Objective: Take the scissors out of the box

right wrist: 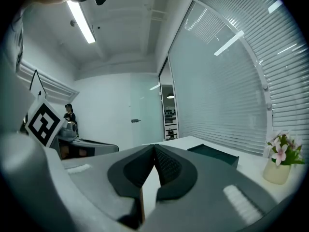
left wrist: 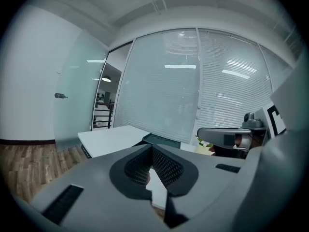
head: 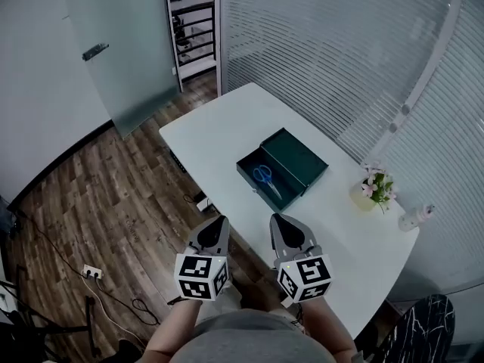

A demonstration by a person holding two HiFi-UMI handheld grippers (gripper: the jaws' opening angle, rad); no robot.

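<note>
An open dark green box (head: 291, 159) lies on the white table (head: 219, 123), its lid folded back to the right. Blue-handled scissors (head: 265, 176) rest inside its left half. My left gripper (head: 219, 222) and right gripper (head: 278, 219) hover side by side near the table's front edge, short of the box, both shut with nothing held. In the left gripper view the shut left gripper (left wrist: 151, 149) points toward the box (left wrist: 161, 139). In the right gripper view the shut right gripper (right wrist: 154, 149) has the box (right wrist: 215, 153) ahead to its right.
A small pot of pink flowers (head: 374, 187) and a white bottle (head: 416, 216) stand on the table's right end. Glass walls with blinds run behind the table. Wooden floor (head: 113, 203) with cables and a power strip lies to the left.
</note>
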